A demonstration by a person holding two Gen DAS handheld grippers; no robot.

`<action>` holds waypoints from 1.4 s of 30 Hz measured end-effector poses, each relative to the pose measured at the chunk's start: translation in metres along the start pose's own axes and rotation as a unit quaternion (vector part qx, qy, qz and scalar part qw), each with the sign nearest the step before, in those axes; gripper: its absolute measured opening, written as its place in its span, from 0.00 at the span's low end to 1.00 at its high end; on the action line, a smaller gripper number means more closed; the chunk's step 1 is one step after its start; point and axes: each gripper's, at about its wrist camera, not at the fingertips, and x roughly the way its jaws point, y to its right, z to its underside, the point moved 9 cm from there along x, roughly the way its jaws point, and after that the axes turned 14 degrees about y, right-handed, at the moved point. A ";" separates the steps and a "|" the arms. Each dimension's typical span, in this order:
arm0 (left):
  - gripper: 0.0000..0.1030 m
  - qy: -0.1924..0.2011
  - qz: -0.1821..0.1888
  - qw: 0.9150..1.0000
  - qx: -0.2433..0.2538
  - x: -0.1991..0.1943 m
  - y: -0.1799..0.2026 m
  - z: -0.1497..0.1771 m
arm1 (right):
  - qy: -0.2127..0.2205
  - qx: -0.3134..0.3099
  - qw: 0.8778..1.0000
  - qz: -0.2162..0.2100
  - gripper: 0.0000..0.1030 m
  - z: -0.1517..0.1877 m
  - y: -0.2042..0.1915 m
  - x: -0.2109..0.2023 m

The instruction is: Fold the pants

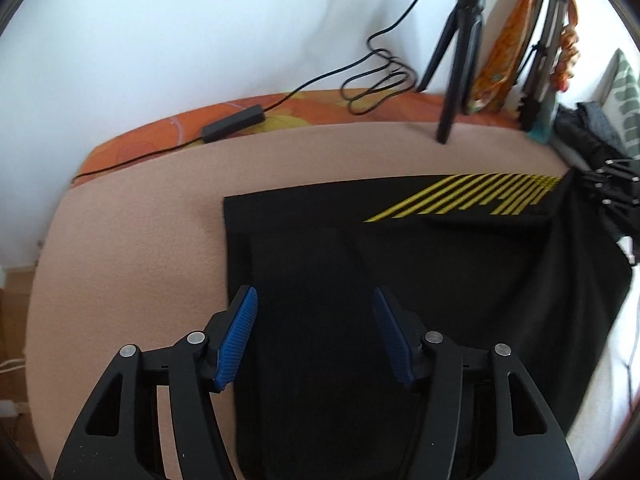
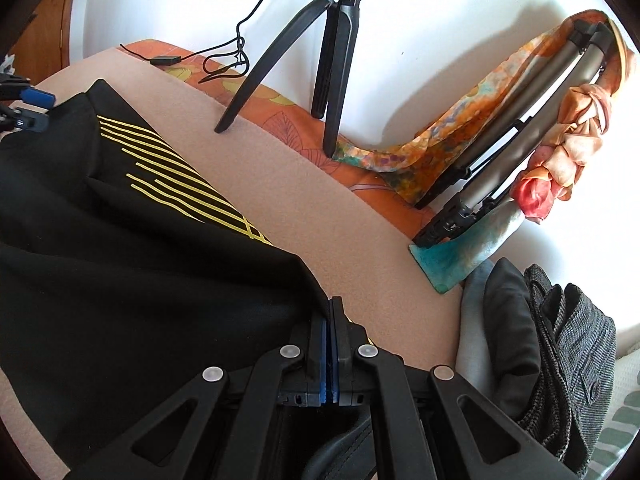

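Black pants (image 1: 420, 272) with yellow stripes (image 1: 472, 196) lie on a beige blanket (image 1: 132, 240). My left gripper (image 1: 314, 300) is open, its blue pads above the left end of the pants, holding nothing. In the right wrist view my right gripper (image 2: 331, 308) is shut on an edge of the pants (image 2: 140, 240), lifting that corner off the blanket (image 2: 340, 220). The left gripper (image 2: 28, 108) shows at the far left edge of that view.
A black tripod (image 1: 460, 60) stands at the back of the bed by the white wall, with a cable and adapter (image 1: 232, 124). A folded tripod wrapped in a colourful scarf (image 2: 520, 140) leans at the right. Dark and grey garments (image 2: 560, 352) lie at the right.
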 end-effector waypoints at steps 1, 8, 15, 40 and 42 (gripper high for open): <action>0.55 0.005 -0.005 1.000 0.008 0.000 -0.002 -0.002 | -0.003 -0.001 1.000 -0.004 0.00 0.001 -0.001 -0.001; 0.55 0.005 0.014 1.000 0.018 0.016 -0.007 -0.015 | -0.020 0.003 1.000 -0.014 0.00 0.013 0.001 0.003; 0.08 0.016 0.017 0.997 0.073 0.024 0.009 -0.012 | -0.026 -0.005 1.000 -0.012 0.01 0.018 -0.004 0.006; 0.01 0.063 -0.023 0.997 0.042 0.026 -0.035 -0.047 | -0.033 -0.012 0.999 0.011 0.00 -0.002 0.015 0.027; 0.01 0.058 -0.031 0.997 0.043 0.033 -0.037 -0.043 | -0.046 -0.018 0.999 0.012 0.00 0.001 0.015 0.039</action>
